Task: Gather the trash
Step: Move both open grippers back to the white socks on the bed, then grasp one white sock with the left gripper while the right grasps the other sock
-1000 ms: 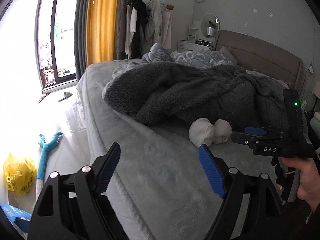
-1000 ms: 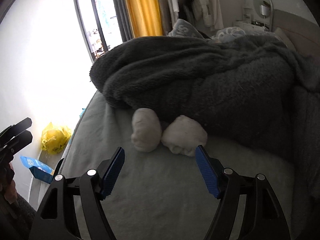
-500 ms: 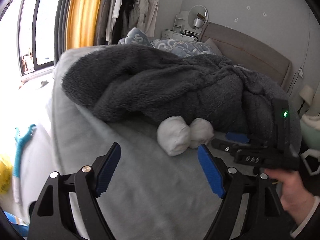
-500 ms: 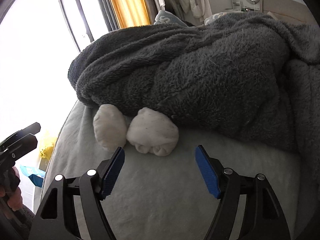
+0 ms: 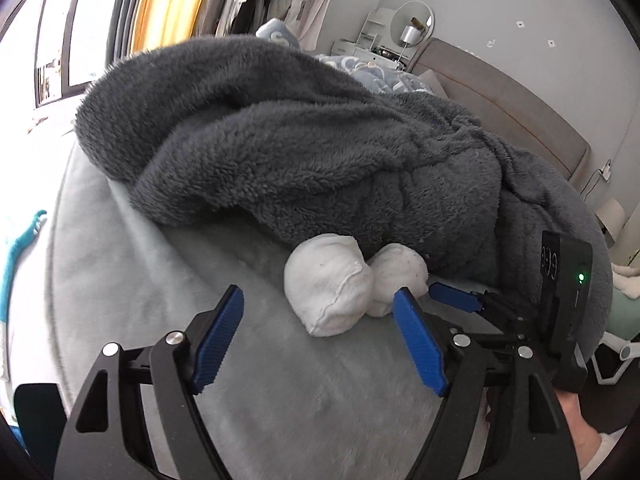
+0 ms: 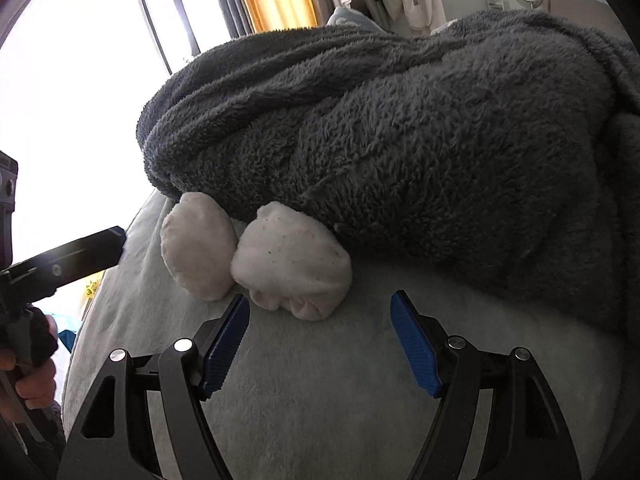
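Two white balled-up wads lie side by side on the pale grey bed sheet [image 5: 160,280], tucked against a dark fleece blanket. My left gripper [image 5: 318,295] points down at the left wad [image 5: 328,280]. Its jaws are closing, and the wad's near end sits between the blue fingertips [image 5: 234,300] untouched. My right gripper [image 6: 318,298] is open, with the speckled right wad [image 6: 292,256] just beyond its tips. The left wad [image 6: 196,248] lies beside it. The right gripper [image 5: 456,300] reaches in beside the right wad [image 5: 400,272].
The dark grey fleece blanket [image 5: 304,152] is heaped across the bed behind the wads. A padded headboard [image 5: 500,96] and a dresser with a round mirror [image 5: 412,24] stand at the back. A teal toy [image 5: 24,236] lies on the floor left of the bed. The window [image 6: 80,60] glares brightly.
Both grippers have come down and closer to the two wads, which now look larger. The left gripper swung right to face them and its jaws narrowed a little.
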